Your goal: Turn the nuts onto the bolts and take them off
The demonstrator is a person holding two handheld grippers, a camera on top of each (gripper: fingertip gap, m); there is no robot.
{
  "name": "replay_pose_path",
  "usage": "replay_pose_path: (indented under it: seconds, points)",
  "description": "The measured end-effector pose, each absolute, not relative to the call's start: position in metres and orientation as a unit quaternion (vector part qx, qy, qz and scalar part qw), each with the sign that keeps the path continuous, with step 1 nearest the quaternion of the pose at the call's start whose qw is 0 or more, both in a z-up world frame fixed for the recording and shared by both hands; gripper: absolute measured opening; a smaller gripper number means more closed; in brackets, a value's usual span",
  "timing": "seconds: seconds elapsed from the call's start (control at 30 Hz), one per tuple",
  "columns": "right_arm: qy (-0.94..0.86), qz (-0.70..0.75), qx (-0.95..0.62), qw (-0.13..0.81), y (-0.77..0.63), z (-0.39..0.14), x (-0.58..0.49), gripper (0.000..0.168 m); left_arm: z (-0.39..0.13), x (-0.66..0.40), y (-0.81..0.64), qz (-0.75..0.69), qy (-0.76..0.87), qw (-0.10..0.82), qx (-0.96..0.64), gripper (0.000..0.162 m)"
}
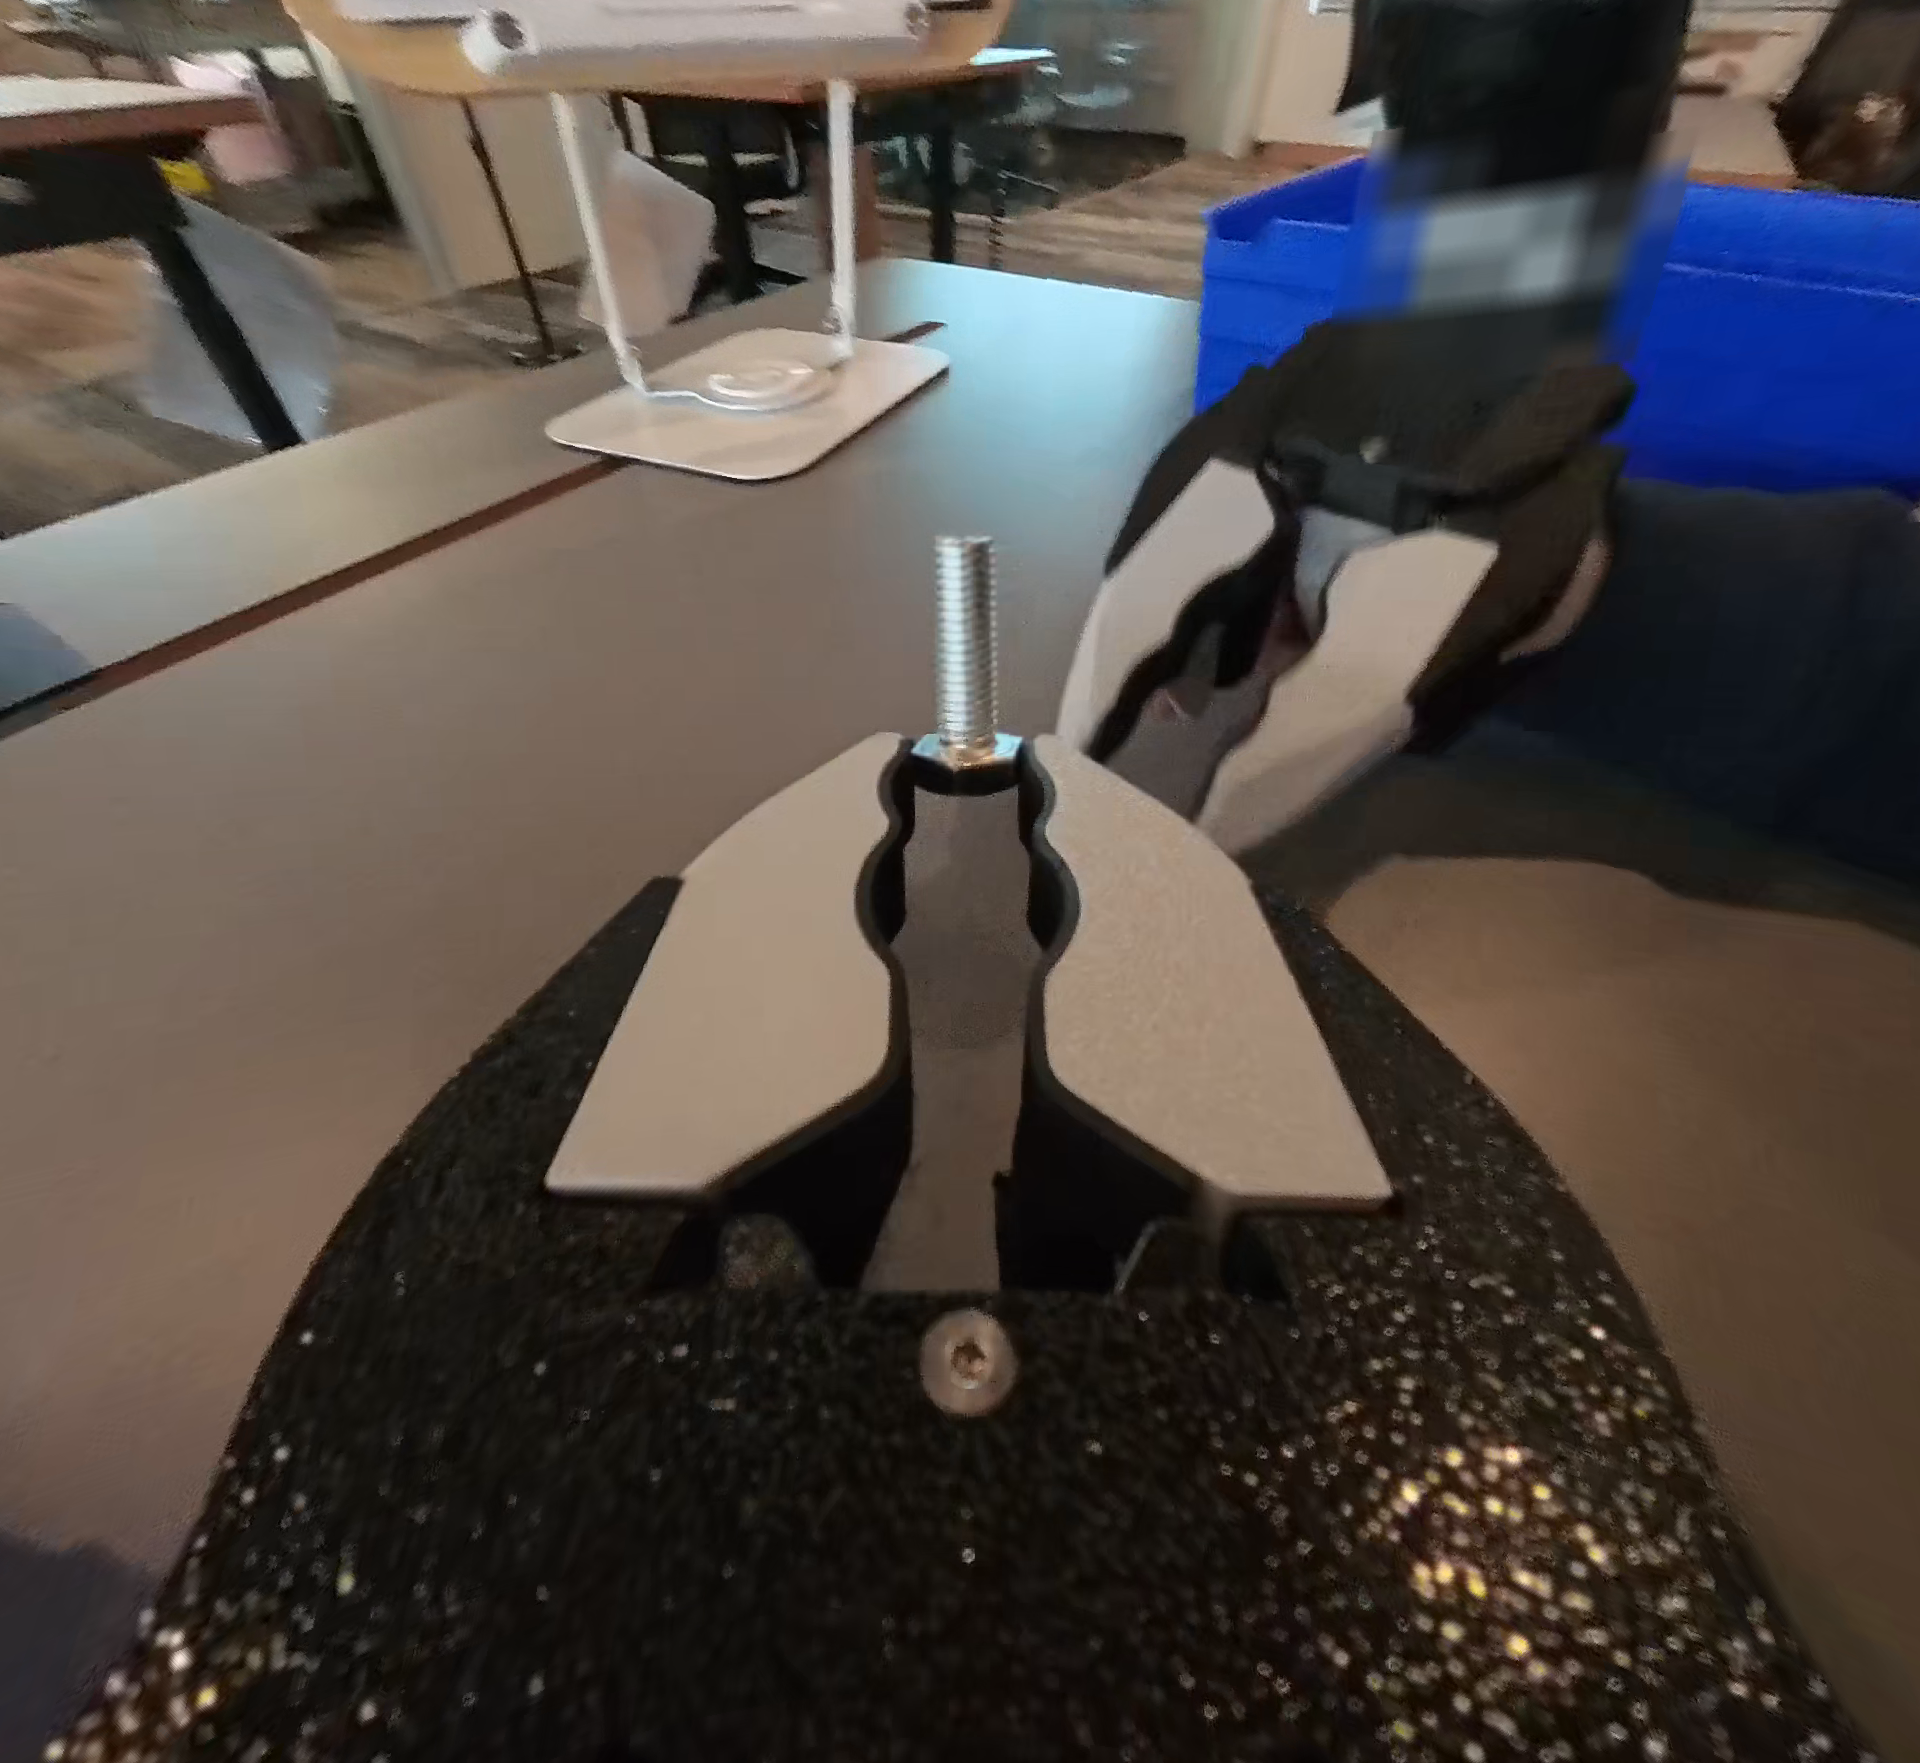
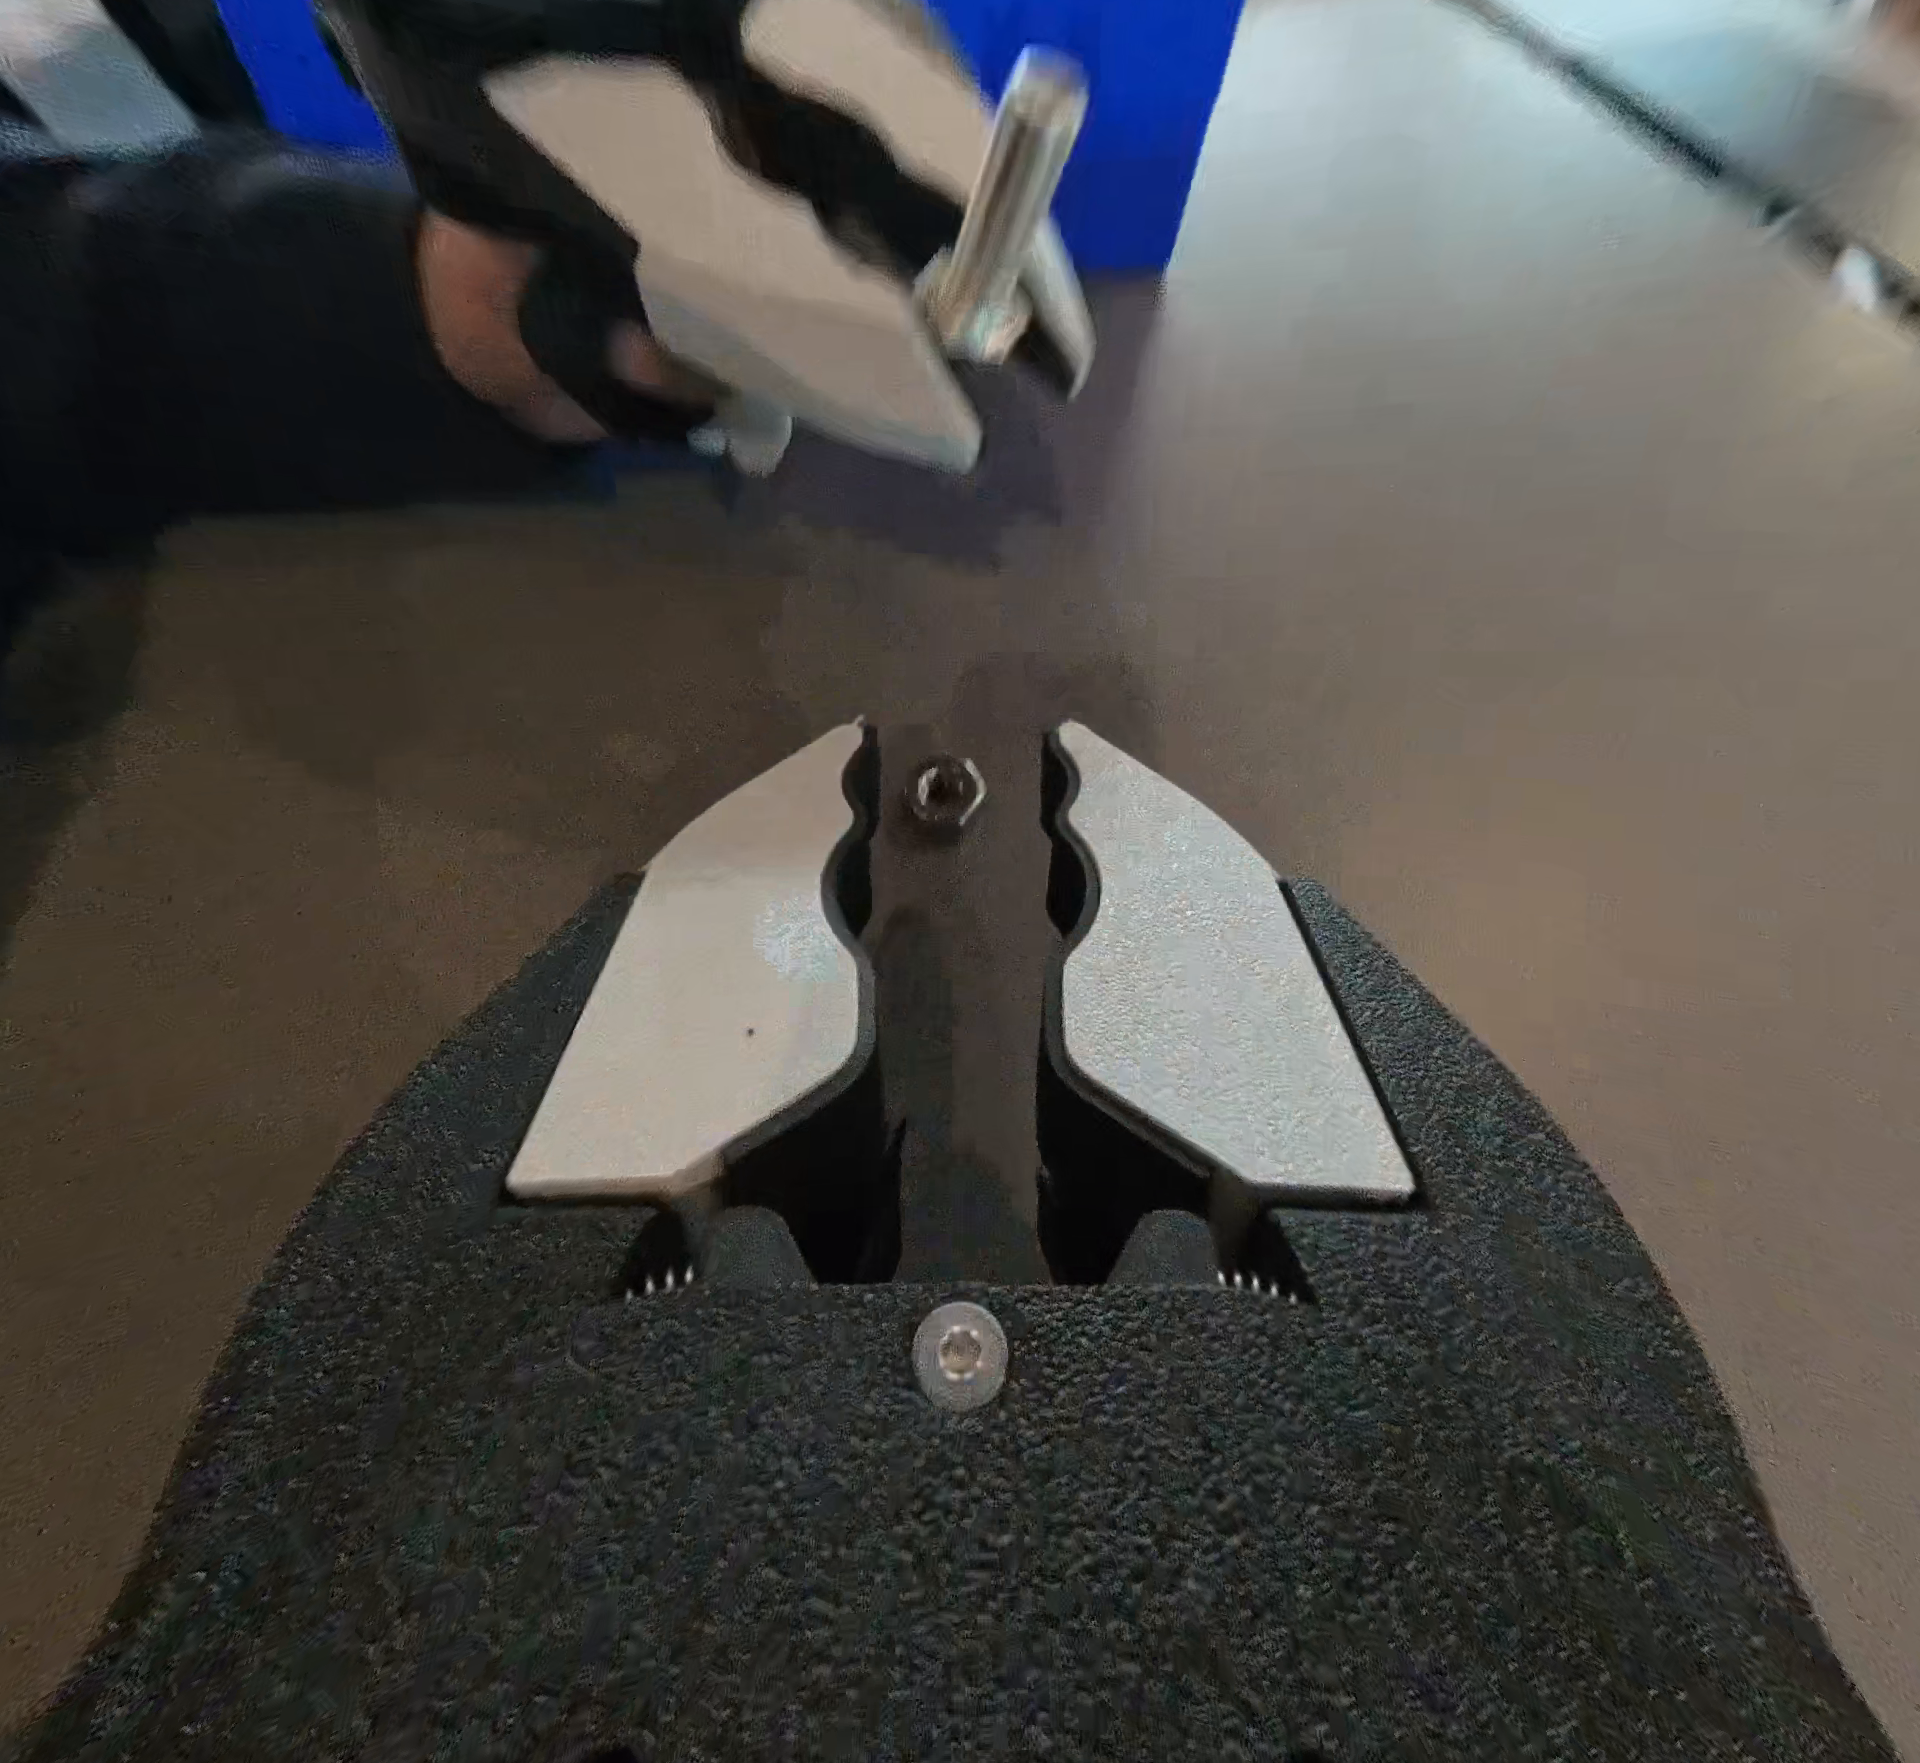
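Bolt (image 1: 964, 648): clamped by its hex head between the tips of my left gripper (image 1: 968, 763), threaded shank standing straight up, bare, no nut on it. It is held off the table (image 1: 416, 882), over the middle stretch, well in from the far edge where a sign stand (image 1: 748, 409) sits. To the right of it in the left wrist view my right gripper (image 1: 1164, 757) hangs angled down toward the tabletop, in front of a blue bin (image 1: 1766, 331) at the far right edge. Right wrist view: the same bolt shows upper centre, tilted and blurred; below it the nut (image 2: 940, 791) lies flat on the table, hole up, between the right gripper's spread fingers, nearer the left finger (image 2: 727, 965) than the right, touching neither as far as I can tell. Step in hand, as I judge it: picking up the nut for threading on. To do it well I'd centre the nut between the tips before closing, squeeze across two flats so it stays level, then lift and bring its hole square over the shank end. The left clamp must hold steady; a tilted nut could cross-thread or drop.
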State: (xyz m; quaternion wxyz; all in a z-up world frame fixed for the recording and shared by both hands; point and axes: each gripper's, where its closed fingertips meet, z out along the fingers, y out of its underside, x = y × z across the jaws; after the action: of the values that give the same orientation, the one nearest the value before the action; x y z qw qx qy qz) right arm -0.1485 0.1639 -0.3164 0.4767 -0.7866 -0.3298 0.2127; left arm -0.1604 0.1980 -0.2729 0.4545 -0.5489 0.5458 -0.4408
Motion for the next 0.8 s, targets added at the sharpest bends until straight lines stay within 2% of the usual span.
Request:
replay_pose_path:
  seconds: [0.1,0.33,0.43,0.53,0.67,0.73,0.8]
  points:
    - [-0.350,0.176,-0.820,0.416,0.165,-0.342,-0.152,0.030,-0.264,-0.161,0.194,-0.450,0.546,0.480,-0.518,0.018]
    - [-0.366,0.156,-0.833,0.385,0.170,-0.353,-0.160,0.029,-0.257,-0.164,0.176,-0.500,0.548,0.480,-0.470,0.018]
    - [-0.373,0.159,-0.828,0.388,0.170,-0.351,-0.163,0.020,-0.252,-0.167,0.170,-0.513,0.551,0.484,-0.446,0.018]
    - [-0.350,0.162,-0.799,0.462,0.175,-0.318,-0.153,0.020,-0.256,-0.167,0.163,-0.531,0.561,0.458,-0.441,0.018]
    - [-0.306,0.249,-0.694,0.602,0.158,-0.233,-0.142,0.019,-0.259,-0.166,0.156,-0.537,0.577,0.432,-0.437,0.018]
    - [-0.326,0.304,-0.651,0.614,0.139,-0.207,-0.151,0.019,-0.262,-0.165,0.149,-0.539,0.592,0.419,-0.428,0.018]
    - [-0.362,0.300,-0.661,0.585,0.133,-0.211,-0.162,0.019,-0.263,-0.165,0.140,-0.542,0.607,0.407,-0.415,0.018]
